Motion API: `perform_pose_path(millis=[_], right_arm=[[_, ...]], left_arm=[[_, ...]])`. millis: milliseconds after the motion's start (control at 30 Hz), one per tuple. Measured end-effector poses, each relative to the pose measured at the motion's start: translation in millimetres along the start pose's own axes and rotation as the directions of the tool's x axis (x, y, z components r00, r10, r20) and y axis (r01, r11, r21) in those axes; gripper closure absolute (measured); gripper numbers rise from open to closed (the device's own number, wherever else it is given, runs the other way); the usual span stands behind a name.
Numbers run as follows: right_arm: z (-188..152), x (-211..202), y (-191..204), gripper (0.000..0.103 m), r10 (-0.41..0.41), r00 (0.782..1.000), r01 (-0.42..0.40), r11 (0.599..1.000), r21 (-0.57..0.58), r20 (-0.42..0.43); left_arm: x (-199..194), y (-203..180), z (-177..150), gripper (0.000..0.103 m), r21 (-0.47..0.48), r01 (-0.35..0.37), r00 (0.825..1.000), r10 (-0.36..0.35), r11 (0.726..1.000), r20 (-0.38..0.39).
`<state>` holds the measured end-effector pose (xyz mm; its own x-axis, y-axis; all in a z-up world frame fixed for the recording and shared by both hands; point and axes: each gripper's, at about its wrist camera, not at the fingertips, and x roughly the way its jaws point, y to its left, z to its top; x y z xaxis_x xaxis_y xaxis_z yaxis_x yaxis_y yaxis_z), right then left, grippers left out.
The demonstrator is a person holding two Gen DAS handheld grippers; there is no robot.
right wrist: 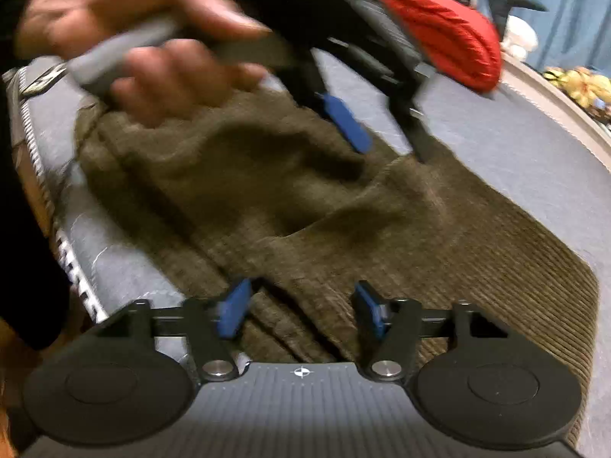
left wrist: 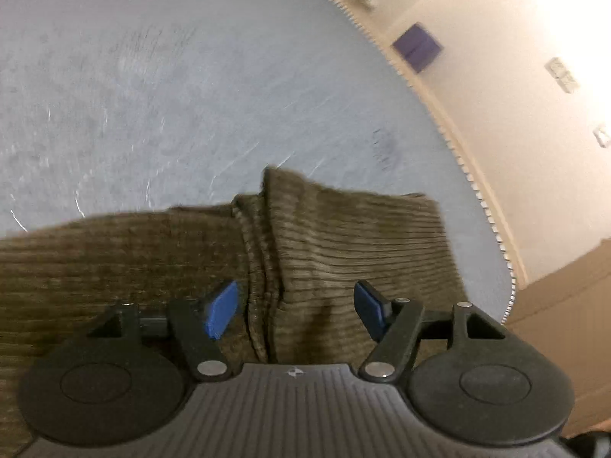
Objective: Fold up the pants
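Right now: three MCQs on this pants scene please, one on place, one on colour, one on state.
1. Where do the pants lie?
A on the grey mat
B in a box
C on a chair

2. What colour are the pads of the left hand-held gripper?
A red
B blue
C green

3. How do the jaws of the right hand-held gripper stand?
A clamped shut on a hanger
B apart over the fabric
C out of view

Key: A, olive corduroy is spread on the mat; B, both pads show blue; B, a gap shows between the pads.
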<state>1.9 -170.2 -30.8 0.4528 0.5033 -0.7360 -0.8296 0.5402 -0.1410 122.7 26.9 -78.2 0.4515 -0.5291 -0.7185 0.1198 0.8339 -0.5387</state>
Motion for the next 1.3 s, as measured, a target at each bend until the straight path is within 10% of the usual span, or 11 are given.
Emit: perform_pose_path(millis=[167,333,667,767,833,933,1033,1133,1300], right_arm=[[-0.4,-15.9,3.5,0.078,0.010,0.999,-0.008,0.999,-0.041,0.031],[4.6,-45.6,-13.5,0.092,0.026,0.993,-0.031,0.999,0.040,0.116],[3.4,-54.8,-0.7,0.091,0.098,0.982,-0.101,0.995,0.005,0.163],[6.6,-57.7,-2.0,0.073,0.115,0.983,-0.119,0.993,0.022,0.142],[7.8,-63.7,-8.4,0.036,0.073,0.985,-0.084,0.994,0.064,0.159],[6.6,-67.4,-33.2,0.031,-0.041,0.988,0.009,0.978,0.208,0.148],[-8.1,-63.5,-73.3,0.031,-0.211,0.977,0.181,0.888,0.422,0.025],[-38.5,-61.3,-116.7,0.026,-0.310,0.939,0.333,0.713,0.617,-0.149],[-82.0,-58.6,-150.0,0.015,-0.246,0.936,0.347,0.545,0.763,-0.251]], left_arm=[[16.6,-12.6,5.9,0.016,0.040,-0.015,0.999,0.013,0.999,0.043],[10.8,-11.4,12.5,0.085,0.039,-0.057,0.997,0.055,0.998,0.062],[-55.1,-16.7,1.2,0.087,0.130,-0.190,0.975,0.171,0.973,0.145],[-54.3,-4.5,-3.2,0.084,0.089,-0.274,0.959,0.264,0.958,0.102],[-48.9,0.1,-5.1,0.067,0.095,-0.301,0.953,0.294,0.949,0.076],[-61.2,-13.1,-6.3,0.055,0.151,-0.381,0.918,0.355,0.912,0.178],[-75.7,-31.6,-8.0,0.052,0.223,-0.419,0.893,0.354,0.880,0.279],[-74.7,-42.9,-13.7,0.051,0.259,-0.377,0.911,0.306,0.889,0.277],[-60.8,-58.0,-22.9,0.049,0.338,-0.355,0.927,0.284,0.872,0.244]])
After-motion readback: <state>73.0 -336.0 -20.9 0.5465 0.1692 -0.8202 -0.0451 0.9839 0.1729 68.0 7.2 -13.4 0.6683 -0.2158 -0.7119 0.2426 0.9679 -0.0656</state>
